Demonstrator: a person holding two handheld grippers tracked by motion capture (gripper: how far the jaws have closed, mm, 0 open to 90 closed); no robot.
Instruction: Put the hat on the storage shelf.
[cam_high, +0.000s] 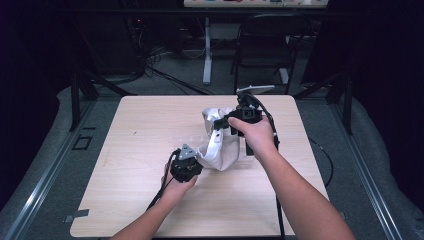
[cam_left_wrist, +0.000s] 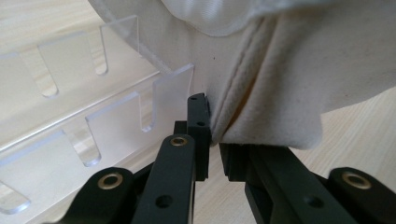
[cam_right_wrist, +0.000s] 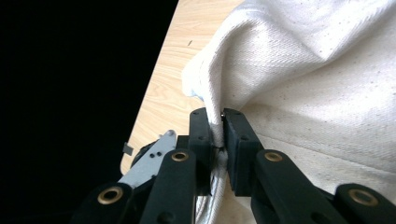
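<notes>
The wooden table (cam_high: 150, 150) has bare top all around the work: a wide stretch to the left, a strip along the near edge, and a narrower margin on the right. The cream cloth bag (cam_high: 220, 150) sits a little right of the middle, well clear of every edge. In the right gripper view the table's left edge drops off into darkness just beside the bag.

The left gripper (cam_high: 192, 162) sits at the bag's near left corner, jaws pressed together on a thick seam at the lower hem (cam_left_wrist: 233, 116), which is pinched between the pads. A clear acrylic rack (cam_left_wrist: 93, 107) with slotted walls stands just beside that gripper, touching the bag's side.

The right gripper (cam_high: 222, 122) is raised over the far part of the bag, jaws pinching a fold of the cloth's upper edge (cam_right_wrist: 218, 122), with the fabric draping away to its right.
</notes>
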